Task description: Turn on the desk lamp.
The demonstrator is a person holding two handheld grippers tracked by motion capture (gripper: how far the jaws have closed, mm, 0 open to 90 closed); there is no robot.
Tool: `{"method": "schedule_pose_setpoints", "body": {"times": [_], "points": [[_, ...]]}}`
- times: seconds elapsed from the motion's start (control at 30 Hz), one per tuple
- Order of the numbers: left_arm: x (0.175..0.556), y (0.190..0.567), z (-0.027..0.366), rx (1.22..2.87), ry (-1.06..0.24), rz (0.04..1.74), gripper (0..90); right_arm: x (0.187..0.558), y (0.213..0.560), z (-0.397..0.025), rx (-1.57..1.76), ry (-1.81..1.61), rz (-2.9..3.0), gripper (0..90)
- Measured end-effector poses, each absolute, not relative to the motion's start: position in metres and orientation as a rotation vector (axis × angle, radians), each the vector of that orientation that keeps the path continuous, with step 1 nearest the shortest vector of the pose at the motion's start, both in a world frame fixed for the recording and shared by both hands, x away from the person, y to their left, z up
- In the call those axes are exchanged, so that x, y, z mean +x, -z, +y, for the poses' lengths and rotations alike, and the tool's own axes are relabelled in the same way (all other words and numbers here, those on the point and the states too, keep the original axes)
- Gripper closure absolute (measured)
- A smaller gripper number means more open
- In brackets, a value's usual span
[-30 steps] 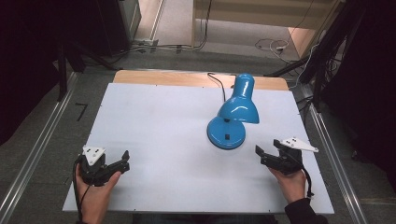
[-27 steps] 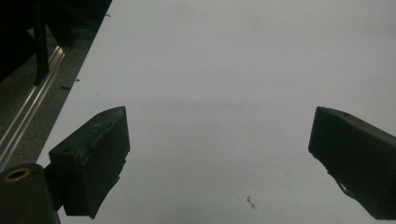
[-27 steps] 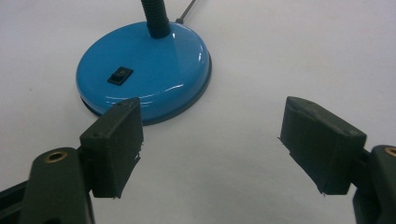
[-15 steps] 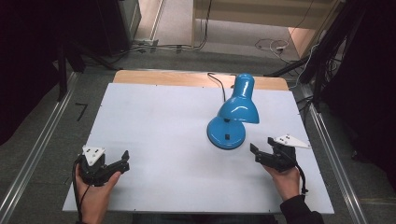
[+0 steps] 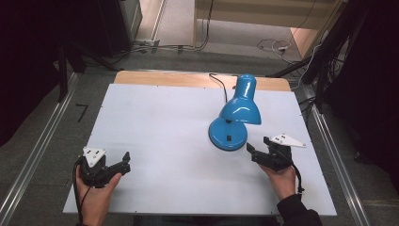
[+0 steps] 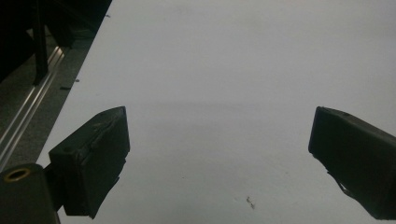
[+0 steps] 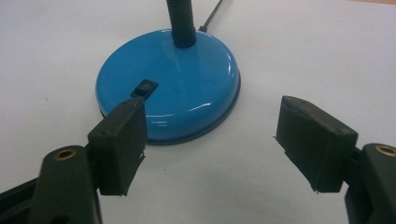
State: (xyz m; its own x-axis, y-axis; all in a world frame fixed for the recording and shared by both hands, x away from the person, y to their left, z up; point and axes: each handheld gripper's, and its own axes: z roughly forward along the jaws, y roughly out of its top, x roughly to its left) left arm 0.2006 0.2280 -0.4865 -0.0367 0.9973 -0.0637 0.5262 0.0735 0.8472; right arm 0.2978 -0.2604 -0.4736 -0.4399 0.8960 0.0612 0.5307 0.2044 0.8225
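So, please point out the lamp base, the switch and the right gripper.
lamp base point(image 7: 196, 88), right gripper view, on its blue top.
switch point(image 7: 144, 87), right gripper view, on the black rocker.
right gripper point(image 5: 258, 153), high view, between its jaws.

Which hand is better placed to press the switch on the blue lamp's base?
Right. The right gripper is open just short of the lamp base, with the switch near one of its fingers. The left gripper sits far off over bare table.
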Motion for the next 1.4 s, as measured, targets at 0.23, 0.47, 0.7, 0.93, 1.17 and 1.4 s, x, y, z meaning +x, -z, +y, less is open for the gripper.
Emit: {"method": "schedule_pose_setpoints", "body": {"times": [0.23,0.47,0.7,0.93,1.17,1.4], "points": [[0.201,0.486,0.228,1.537,-0.851,1.652,5.8,0.301,0.475,-0.253,1.312,-1.132,2.052,27.5],[0.201,0.486,0.228,1.538,-0.852,1.651,5.8,0.304,0.477,-0.245,1.295,-1.136,2.058,30.3],[0.201,0.486,0.228,1.539,-0.853,1.650,5.8,0.306,0.479,-0.237,1.280,-1.144,2.053,41.4],[0.201,0.487,0.229,1.541,-0.852,1.654,5.8,0.312,0.482,-0.227,1.269,-1.175,2.056,57.2],[0.201,0.487,0.229,1.542,-0.852,1.655,5.8,0.318,0.484,-0.218,1.269,-1.186,2.077,71.8],[0.201,0.487,0.229,1.541,-0.849,1.655,5.9,0.324,0.487,-0.210,1.278,-1.187,2.090,82.6]]}}
